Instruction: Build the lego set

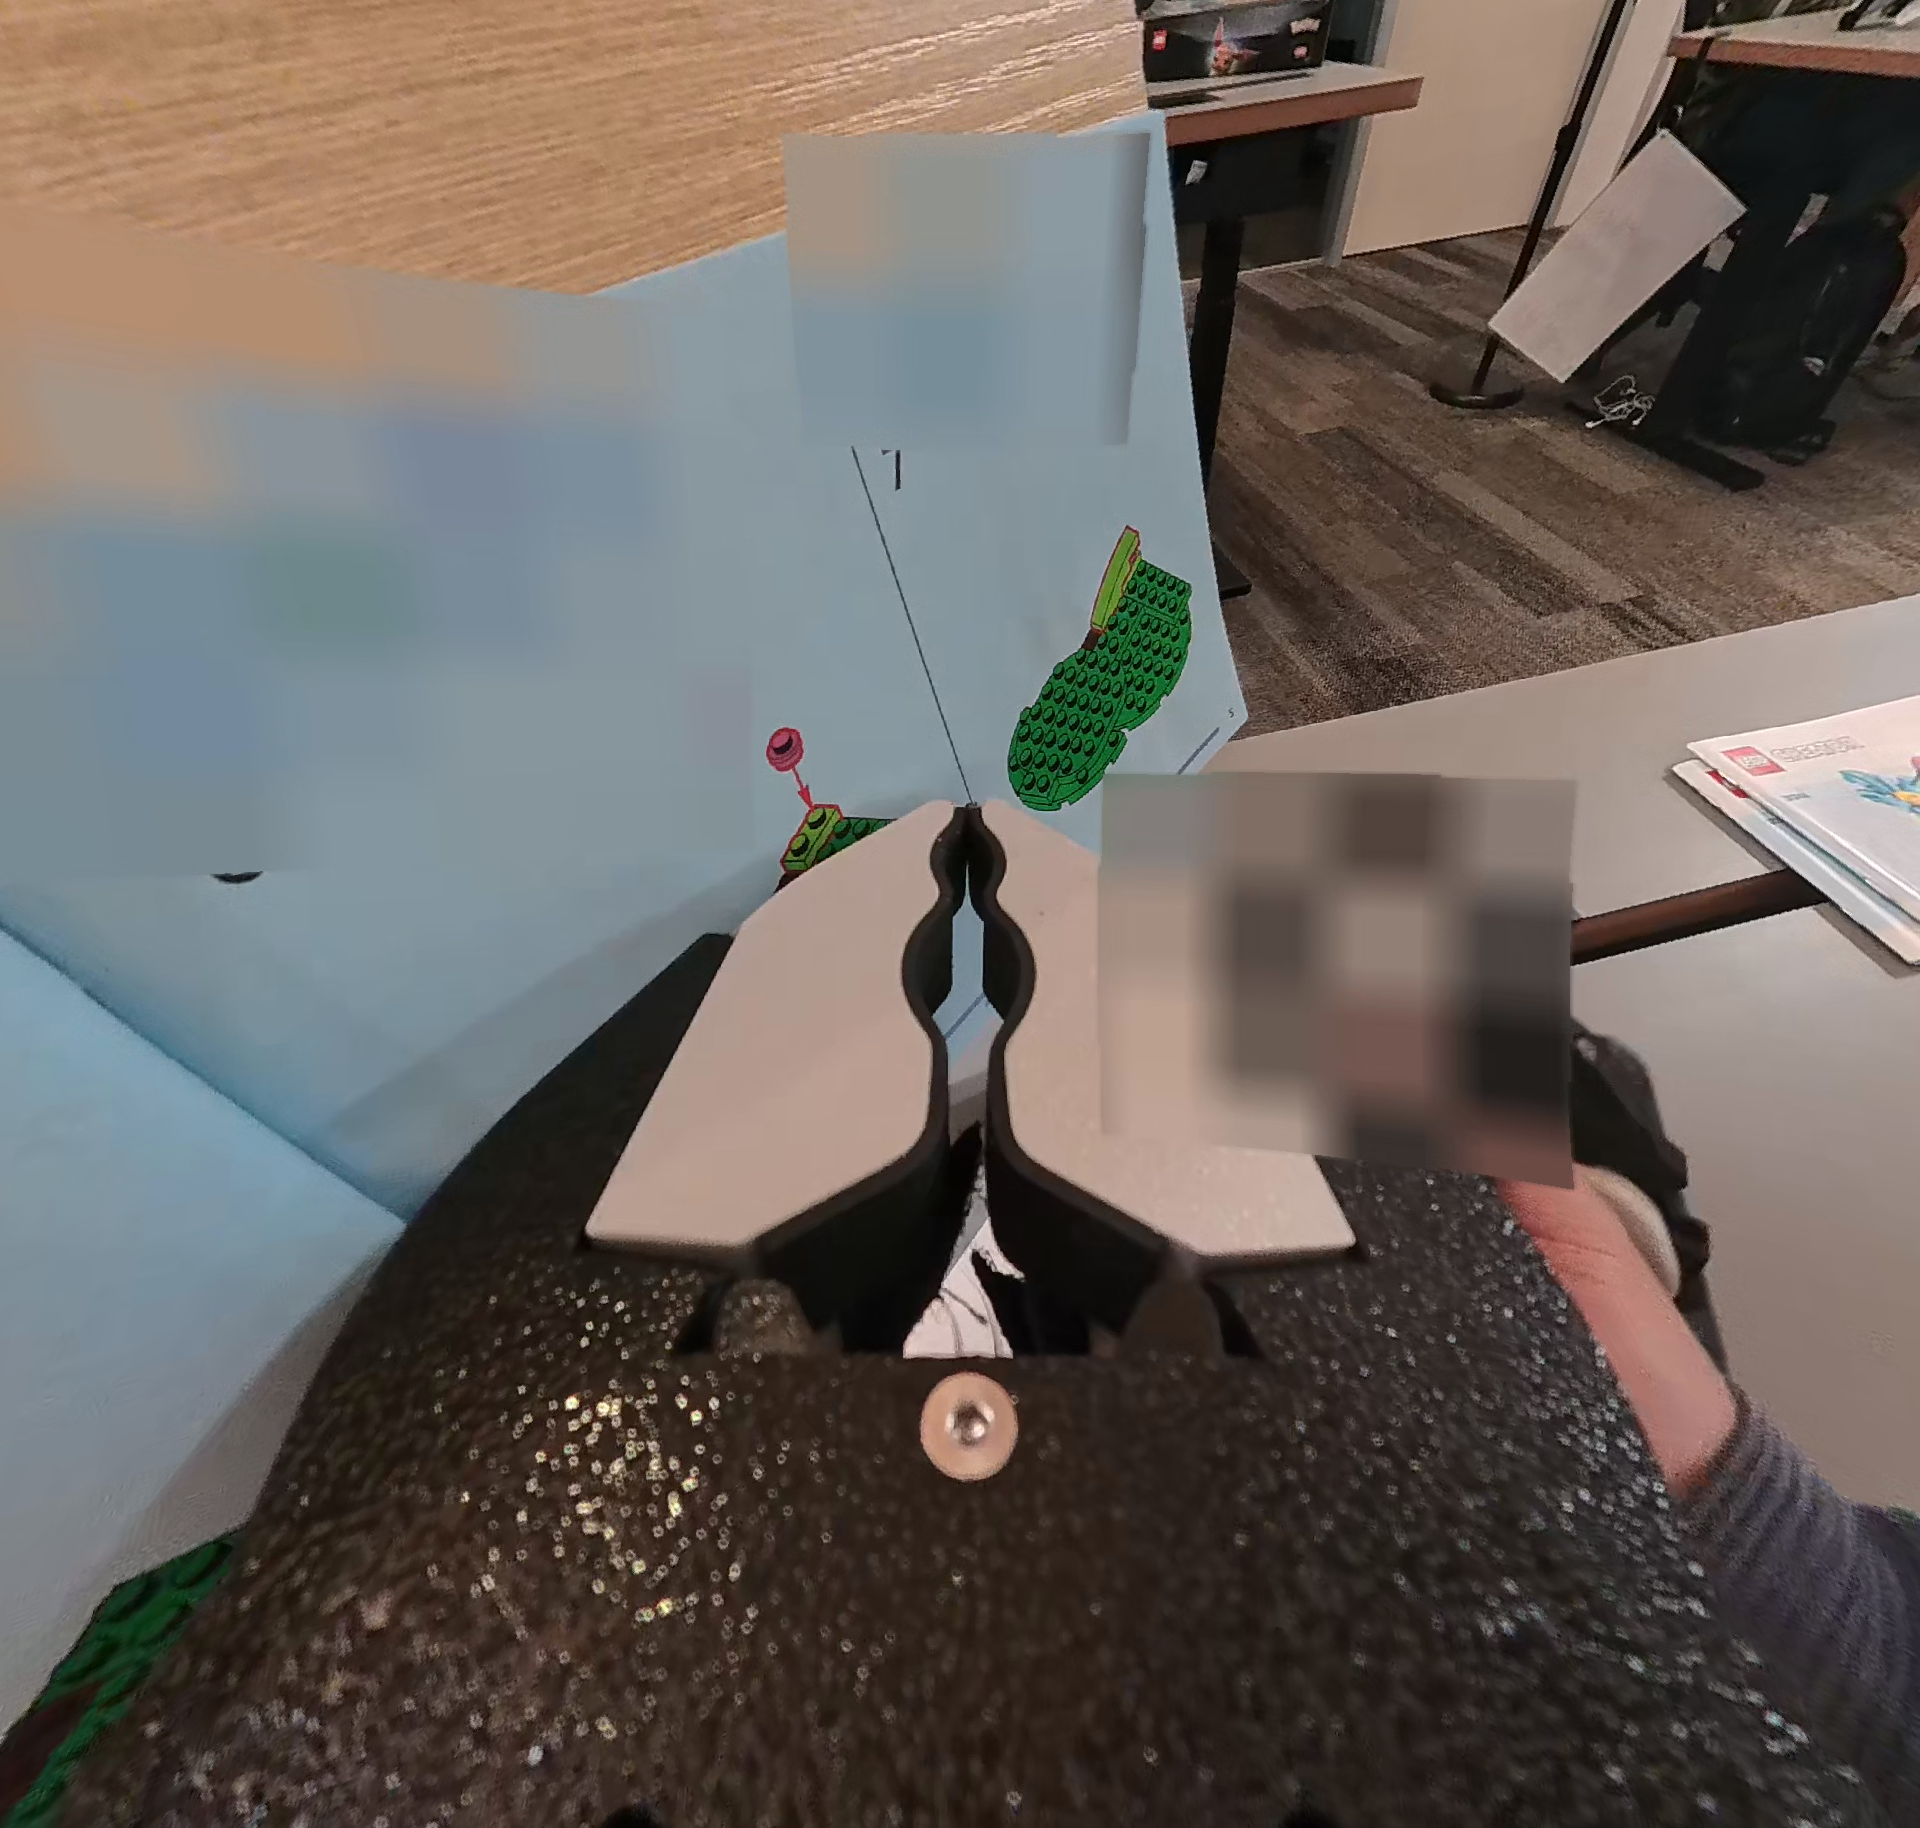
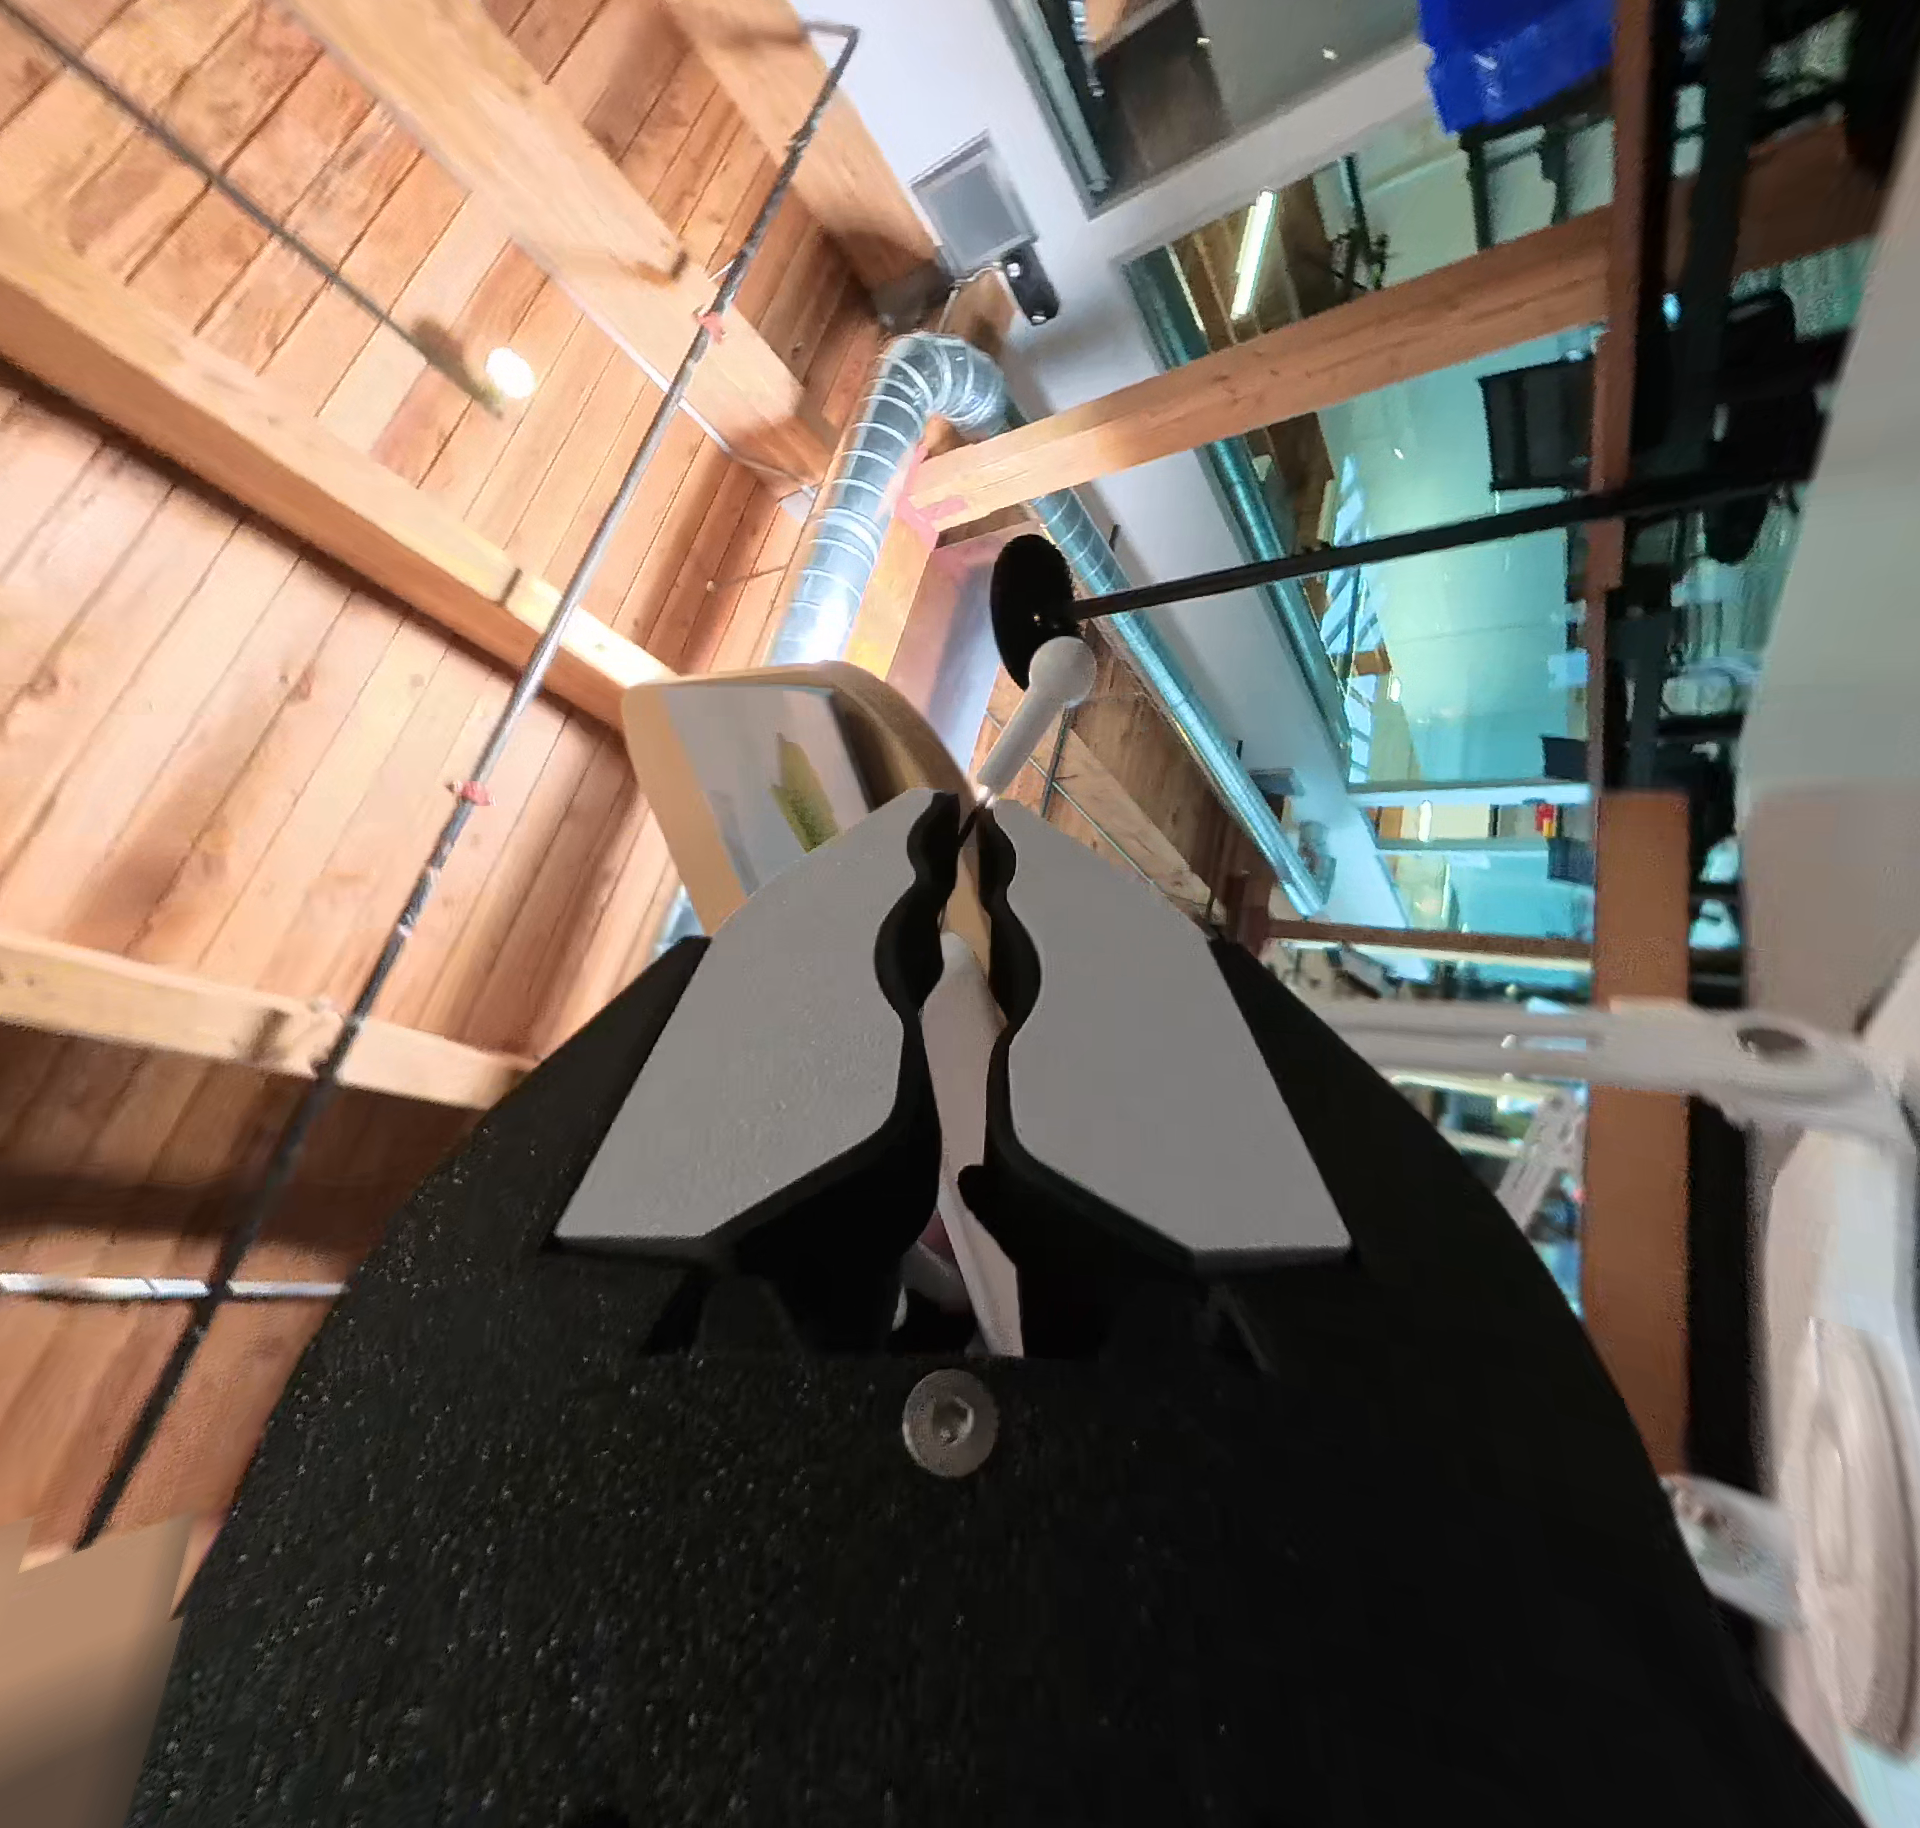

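Note:
In the left wrist view my left gripper (image 1: 966, 820) is shut on a light blue page of the instruction booklet (image 1: 582, 739), held edge-on as a thin line above the tips. The open page shows drawings of green Lego plates (image 1: 1101, 677). In the right wrist view my right gripper (image 2: 971, 810) points up at the ceiling. It is shut on a curled sheet of the booklet (image 2: 758, 770), whose white edge runs down between the fingers. A real green Lego piece (image 1: 135, 1653) shows at the bottom left corner of the left wrist view.
A grey table (image 1: 1714, 1040) lies on the right with more booklets (image 1: 1829, 822) at its edge. A hand in a grey sleeve (image 1: 1621, 1383) is beside my left gripper. A Lego box (image 1: 1236, 33) stands on a far desk. Wooden ceiling beams (image 2: 312, 490) and a metal duct (image 2: 883, 469) are overhead. Spacing between my two grippers at the tips: around 11 centimetres.

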A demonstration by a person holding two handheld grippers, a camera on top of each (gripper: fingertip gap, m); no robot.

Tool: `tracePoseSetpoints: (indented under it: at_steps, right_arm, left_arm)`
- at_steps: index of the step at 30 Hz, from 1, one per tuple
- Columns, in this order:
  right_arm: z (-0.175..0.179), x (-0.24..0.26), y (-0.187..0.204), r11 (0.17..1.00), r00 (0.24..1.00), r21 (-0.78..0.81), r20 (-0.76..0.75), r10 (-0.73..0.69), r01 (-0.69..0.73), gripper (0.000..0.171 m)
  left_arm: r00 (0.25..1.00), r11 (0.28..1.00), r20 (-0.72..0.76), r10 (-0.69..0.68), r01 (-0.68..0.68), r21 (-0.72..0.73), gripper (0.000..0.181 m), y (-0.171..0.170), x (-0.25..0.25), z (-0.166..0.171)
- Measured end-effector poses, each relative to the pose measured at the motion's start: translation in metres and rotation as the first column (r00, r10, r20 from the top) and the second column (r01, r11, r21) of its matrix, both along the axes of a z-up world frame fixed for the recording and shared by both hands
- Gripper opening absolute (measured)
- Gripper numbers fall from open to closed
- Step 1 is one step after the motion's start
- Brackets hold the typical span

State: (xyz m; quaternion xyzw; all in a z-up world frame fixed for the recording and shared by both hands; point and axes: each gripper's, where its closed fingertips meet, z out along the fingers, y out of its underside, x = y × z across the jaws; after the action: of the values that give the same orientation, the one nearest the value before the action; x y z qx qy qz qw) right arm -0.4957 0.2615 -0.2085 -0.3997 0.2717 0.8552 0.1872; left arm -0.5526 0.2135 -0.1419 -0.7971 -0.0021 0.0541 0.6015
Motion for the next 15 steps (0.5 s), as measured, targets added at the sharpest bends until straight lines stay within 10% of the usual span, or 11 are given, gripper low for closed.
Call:
tracePoseSetpoints:
  at_steps: [15]
  right_arm:
    - [0.072, 0.001, -0.009, 0.776, 0.916, 0.627, 0.272, -0.294, 0.063, 0.003]
  left_arm:
    - [1.000, 1.000, -0.024, 0.009, -0.010, -0.022, 0.000, 0.000, 0.001, -0.001]
